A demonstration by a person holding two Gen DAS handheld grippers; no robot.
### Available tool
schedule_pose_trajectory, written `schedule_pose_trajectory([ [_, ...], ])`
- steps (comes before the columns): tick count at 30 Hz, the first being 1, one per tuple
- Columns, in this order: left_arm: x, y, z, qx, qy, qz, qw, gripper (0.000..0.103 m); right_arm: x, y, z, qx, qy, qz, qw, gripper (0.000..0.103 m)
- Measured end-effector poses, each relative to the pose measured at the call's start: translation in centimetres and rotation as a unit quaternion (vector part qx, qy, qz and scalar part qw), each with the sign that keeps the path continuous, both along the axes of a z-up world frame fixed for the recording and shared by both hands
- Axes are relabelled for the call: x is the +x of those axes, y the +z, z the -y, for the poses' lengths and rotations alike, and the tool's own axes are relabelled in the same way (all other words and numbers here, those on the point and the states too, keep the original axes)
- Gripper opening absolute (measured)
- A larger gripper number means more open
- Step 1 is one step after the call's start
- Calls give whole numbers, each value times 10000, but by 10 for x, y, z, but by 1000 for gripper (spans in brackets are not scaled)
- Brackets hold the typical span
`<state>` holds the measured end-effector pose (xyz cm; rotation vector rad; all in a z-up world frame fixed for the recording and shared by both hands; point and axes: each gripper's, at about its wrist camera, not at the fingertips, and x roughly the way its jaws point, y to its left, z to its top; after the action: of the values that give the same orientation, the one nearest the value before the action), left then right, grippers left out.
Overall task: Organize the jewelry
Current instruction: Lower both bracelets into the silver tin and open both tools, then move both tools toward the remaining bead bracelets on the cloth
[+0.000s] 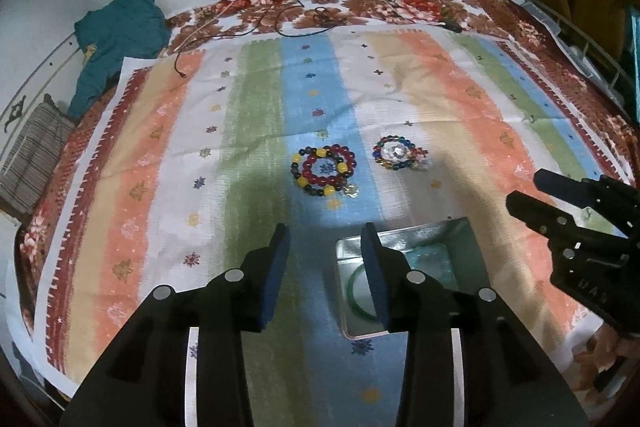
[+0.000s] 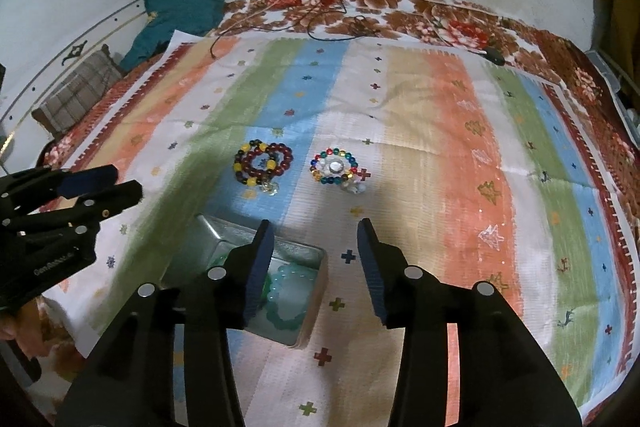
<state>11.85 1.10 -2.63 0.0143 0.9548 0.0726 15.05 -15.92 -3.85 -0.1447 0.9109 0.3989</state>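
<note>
Bracelets (image 1: 326,169) beyond left hand-held gripper (image 1: 326,259)

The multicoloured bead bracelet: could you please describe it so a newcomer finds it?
On the striped cloth, beyond the open metal tin, lie two bead clusters. The multicoloured bead bracelet is the right one, with blue, green and clear beads; its neighbour, the red-and-yellow bracelets, is darker.

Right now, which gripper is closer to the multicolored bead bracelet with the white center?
Right, by a little. The right gripper hangs open just short of the multicolored bracelet, nearly in line with it. The left gripper is also open, but lines up with the red-and-yellow bracelet beside it.
</note>
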Motion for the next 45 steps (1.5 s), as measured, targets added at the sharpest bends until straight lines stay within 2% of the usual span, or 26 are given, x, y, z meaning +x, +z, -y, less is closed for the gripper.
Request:
schedule_pose_trajectory([
  [5,7,-4,-5,35,77,-38,10000,45,9,-4,0,-64,-28,-34,10000,54],
  [12,27,-8,-19,-421,431,-103,9981,53,27,-9,1,-65,-166,-91,9998,65],
  [19,47,-25,-22,-288,485,-305,9979,58,44,-15,2,10,-303,-192,9994,77],
  [28,70,-46,-29,79,521,-487,9974,63,63,-30,2,-27,-394,-343,9986,78],
  [33,82,-55,-39,-168,661,-599,9959,64,77,-36,4,55,-477,-454,9978,78],
  [38,90,-63,-42,-158,705,-654,9952,64,87,-45,1,-22,-500,-555,9972,78],
  [45,104,-73,-52,-392,800,-736,9933,64,103,-57,-3,-80,-516,-620,9967,78],
])
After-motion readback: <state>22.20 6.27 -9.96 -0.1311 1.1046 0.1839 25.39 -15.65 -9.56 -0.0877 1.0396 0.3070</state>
